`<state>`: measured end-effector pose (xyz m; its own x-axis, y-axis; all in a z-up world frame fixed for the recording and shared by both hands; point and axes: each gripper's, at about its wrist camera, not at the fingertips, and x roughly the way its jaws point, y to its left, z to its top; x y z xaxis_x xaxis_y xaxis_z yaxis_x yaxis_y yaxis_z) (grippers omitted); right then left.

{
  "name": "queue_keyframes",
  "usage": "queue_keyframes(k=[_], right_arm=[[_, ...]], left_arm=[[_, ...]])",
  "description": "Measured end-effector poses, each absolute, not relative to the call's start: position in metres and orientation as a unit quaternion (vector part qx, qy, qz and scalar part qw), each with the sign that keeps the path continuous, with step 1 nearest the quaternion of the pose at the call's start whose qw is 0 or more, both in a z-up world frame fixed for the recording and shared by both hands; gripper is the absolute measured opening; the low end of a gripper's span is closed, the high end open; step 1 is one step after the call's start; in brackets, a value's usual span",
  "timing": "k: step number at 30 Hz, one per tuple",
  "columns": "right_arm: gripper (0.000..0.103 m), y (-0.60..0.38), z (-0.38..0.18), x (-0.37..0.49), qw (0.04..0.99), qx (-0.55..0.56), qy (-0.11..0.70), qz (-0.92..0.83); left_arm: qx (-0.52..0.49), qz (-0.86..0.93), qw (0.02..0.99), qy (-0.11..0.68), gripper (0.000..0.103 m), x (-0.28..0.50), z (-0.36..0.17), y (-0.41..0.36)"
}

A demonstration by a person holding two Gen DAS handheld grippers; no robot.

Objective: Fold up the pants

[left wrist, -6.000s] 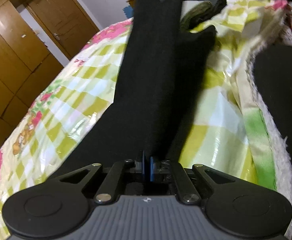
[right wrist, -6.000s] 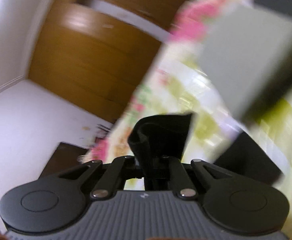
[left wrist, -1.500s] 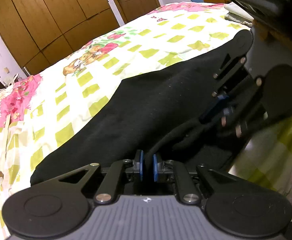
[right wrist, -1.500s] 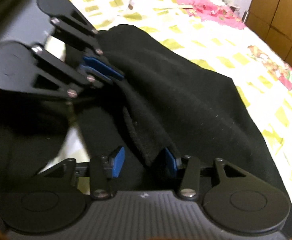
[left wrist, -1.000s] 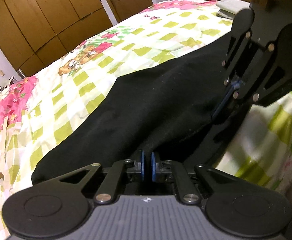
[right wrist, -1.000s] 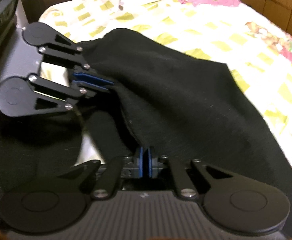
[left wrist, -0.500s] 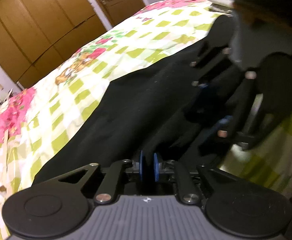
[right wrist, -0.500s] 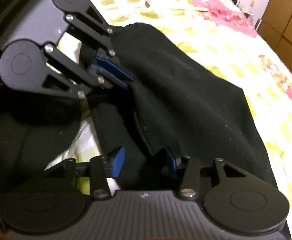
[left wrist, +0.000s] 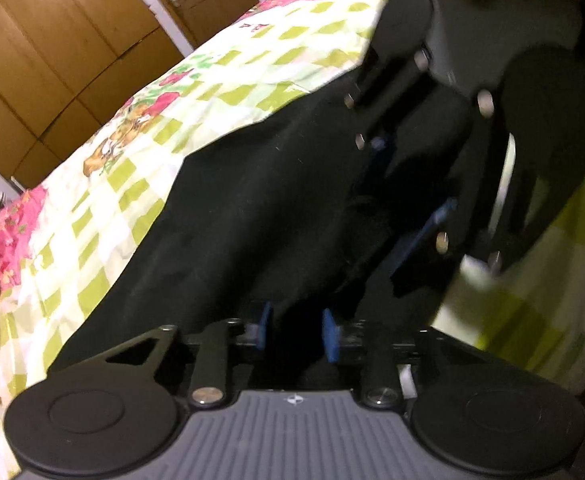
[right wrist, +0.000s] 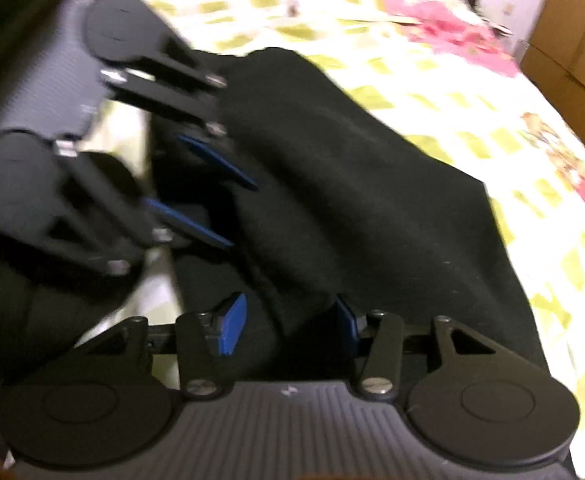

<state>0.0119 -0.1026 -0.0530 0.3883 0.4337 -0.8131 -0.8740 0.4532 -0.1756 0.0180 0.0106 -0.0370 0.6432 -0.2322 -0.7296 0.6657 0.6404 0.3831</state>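
so the black pants (right wrist: 364, 208) lie on the bed (right wrist: 444, 92) with its yellow-checked sheet. both grippers sit at the near edge. the left gripper (left wrist: 295, 330) is closing, cloth between its blue pads. the right gripper (right wrist: 290, 326) is spread apart, cloth loose between its pads.

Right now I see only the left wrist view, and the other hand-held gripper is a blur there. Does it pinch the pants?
Observer: No. The right hand-held gripper stands open. A fold of the pants hangs between its pads, not pressed.
Operator: How does my left one look from that side?
Observer: The left hand-held gripper has its jaws closing, blue pads apart with cloth between them. A pale strip of bedsheet shows just below it.
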Motion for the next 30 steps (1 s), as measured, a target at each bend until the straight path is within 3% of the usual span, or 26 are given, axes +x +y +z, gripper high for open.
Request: queue_keyframes(k=[6, 8, 9, 13, 16, 19, 22, 26, 28, 30], right_arm=[[0.048, -0.106, -0.062, 0.025, 0.785, -0.262, 0.385, 0.408], [0.03, -0.109, -0.061, 0.039, 0.789, -0.228, 0.417, 0.39], [0.008, -0.109, -0.057, 0.041, 0.79, -0.231, 0.419, 0.383], [0.006, -0.113, -0.025, 0.037, 0.78, -0.212, 0.433, 0.398], [0.006, -0.118, -0.003, 0.019, 0.783, -0.216, 0.417, 0.407], [0.006, -0.113, -0.028, 0.013, 0.77, -0.2, 0.448, 0.409], [0.007, -0.105, -0.063, 0.01, 0.769, -0.197, 0.459, 0.399], [0.019, -0.114, -0.048, 0.008, 0.787, -0.151, 0.446, 0.4], [0.029, -0.126, -0.034, 0.001, 0.792, -0.142, 0.436, 0.403], [0.032, -0.143, -0.017, -0.002, 0.804, -0.114, 0.431, 0.393]], left_arm=[[0.274, -0.263, 0.858, 0.346, 0.021, 0.029, -0.023, 0.023], [0.273, -0.267, 0.859, 0.341, 0.02, 0.025, -0.015, 0.023], [0.267, -0.271, 0.86, 0.34, 0.019, 0.023, -0.008, 0.025], [0.261, -0.272, 0.865, 0.332, 0.02, 0.003, 0.013, 0.03], [0.273, -0.281, 0.844, 0.367, 0.019, 0.002, -0.015, 0.024], [0.286, -0.277, 0.828, 0.395, 0.02, 0.004, -0.044, 0.017], [0.283, -0.273, 0.831, 0.394, 0.023, 0.005, -0.037, 0.018], [0.283, -0.269, 0.835, 0.388, 0.025, -0.001, -0.019, 0.026], [0.274, -0.265, 0.841, 0.384, 0.025, -0.006, -0.009, 0.025], [0.264, -0.269, 0.848, 0.374, 0.025, -0.009, -0.002, 0.02]])
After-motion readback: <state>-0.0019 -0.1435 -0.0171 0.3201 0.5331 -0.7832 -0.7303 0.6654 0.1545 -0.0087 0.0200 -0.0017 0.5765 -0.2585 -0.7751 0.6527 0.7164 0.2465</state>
